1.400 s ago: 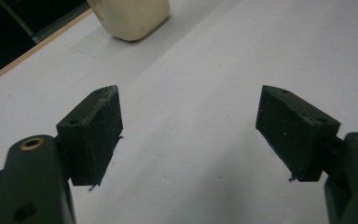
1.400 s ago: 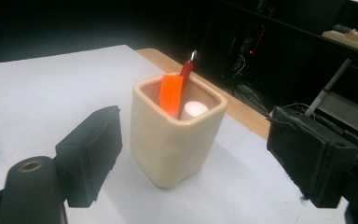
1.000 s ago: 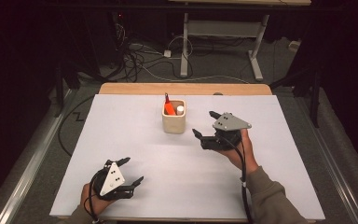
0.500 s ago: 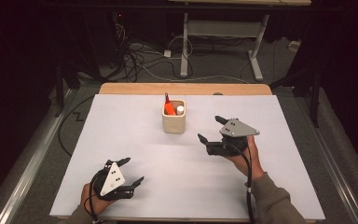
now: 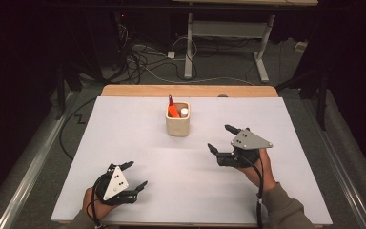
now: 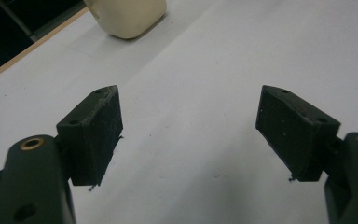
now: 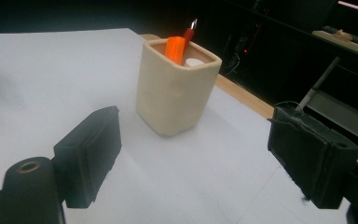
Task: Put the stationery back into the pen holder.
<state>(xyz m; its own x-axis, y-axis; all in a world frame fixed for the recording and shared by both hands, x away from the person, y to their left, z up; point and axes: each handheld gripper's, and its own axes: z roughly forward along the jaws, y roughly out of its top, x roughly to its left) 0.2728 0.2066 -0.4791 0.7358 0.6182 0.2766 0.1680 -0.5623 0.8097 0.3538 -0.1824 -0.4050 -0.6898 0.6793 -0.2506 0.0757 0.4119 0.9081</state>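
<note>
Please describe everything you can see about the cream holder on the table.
The cream holder is a small, squarish cup with rounded corners and smooth matte walls; it looks like ceramic or plastic. It stands upright on the white table, toward the far edge near the middle. Inside it stand an orange marker, a red pen with a metal tip, and something with a white top. Neither gripper touches it; the right gripper is nearer and faces it.
</note>
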